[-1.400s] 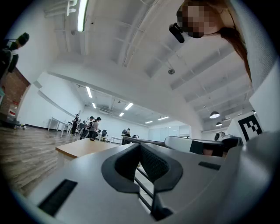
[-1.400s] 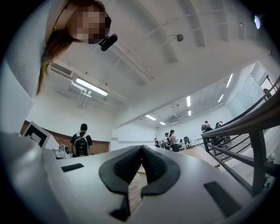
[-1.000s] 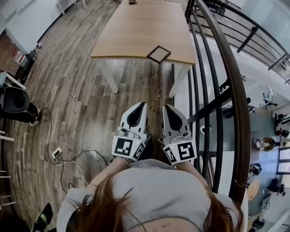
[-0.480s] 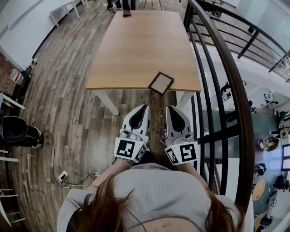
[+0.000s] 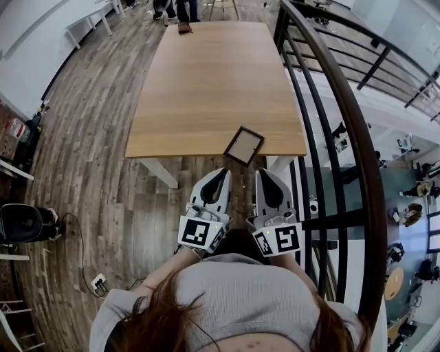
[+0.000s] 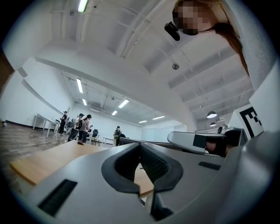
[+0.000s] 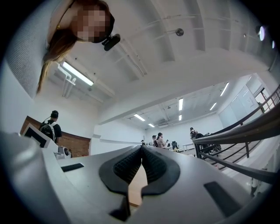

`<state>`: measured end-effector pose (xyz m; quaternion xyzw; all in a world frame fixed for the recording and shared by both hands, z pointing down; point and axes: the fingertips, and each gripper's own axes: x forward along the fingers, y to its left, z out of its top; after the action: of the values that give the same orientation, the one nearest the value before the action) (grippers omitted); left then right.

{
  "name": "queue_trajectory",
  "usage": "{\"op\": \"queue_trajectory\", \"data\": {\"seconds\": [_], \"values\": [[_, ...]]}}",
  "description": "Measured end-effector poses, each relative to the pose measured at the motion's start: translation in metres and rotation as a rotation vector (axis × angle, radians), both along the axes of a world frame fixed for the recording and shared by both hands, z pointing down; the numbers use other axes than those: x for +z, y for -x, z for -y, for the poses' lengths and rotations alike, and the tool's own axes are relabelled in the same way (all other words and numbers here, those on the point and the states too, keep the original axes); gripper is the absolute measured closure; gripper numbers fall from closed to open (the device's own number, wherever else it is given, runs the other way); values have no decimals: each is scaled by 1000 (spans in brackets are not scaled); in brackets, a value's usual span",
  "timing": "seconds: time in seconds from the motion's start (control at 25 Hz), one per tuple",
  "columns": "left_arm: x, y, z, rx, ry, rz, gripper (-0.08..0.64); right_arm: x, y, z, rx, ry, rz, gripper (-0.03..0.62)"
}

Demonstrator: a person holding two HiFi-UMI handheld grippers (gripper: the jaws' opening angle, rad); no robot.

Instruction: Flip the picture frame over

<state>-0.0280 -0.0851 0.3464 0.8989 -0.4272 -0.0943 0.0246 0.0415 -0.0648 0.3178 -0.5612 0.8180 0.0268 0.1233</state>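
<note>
A small dark-framed picture frame [image 5: 243, 145] lies flat at the near right corner of a long wooden table [image 5: 213, 75], turned at an angle. My left gripper [image 5: 219, 175] and right gripper [image 5: 265, 177] are held side by side close to my body, short of the table's near edge, tips pointing at it. Both are shut with nothing between the jaws. In the left gripper view [image 6: 140, 146] and the right gripper view [image 7: 141, 148] the jaws meet and tilt upward toward the ceiling; the frame is hidden there.
A dark metal railing [image 5: 323, 103] runs along the table's right side, with a drop to a lower floor beyond. Wood plank floor [image 5: 82, 158] lies to the left. People [image 5: 175, 10] stand past the table's far end. A cable [image 5: 89, 268] trails on the floor at left.
I have come closer to the table: it and the picture frame now sit nearer and larger in the head view. Both grippers keep their side-by-side pose, still shut.
</note>
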Motion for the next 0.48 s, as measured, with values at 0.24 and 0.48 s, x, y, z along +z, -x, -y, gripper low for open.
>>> {"op": "queue_trajectory", "data": {"seconds": [0.24,0.48], "values": [[-12,3,14,-45,-3,-16,555,5,-11,17,-37,38,44,578],[12,-3,15,-70,64,-7,554,70,-41,45,-84,272,293,578]]}}
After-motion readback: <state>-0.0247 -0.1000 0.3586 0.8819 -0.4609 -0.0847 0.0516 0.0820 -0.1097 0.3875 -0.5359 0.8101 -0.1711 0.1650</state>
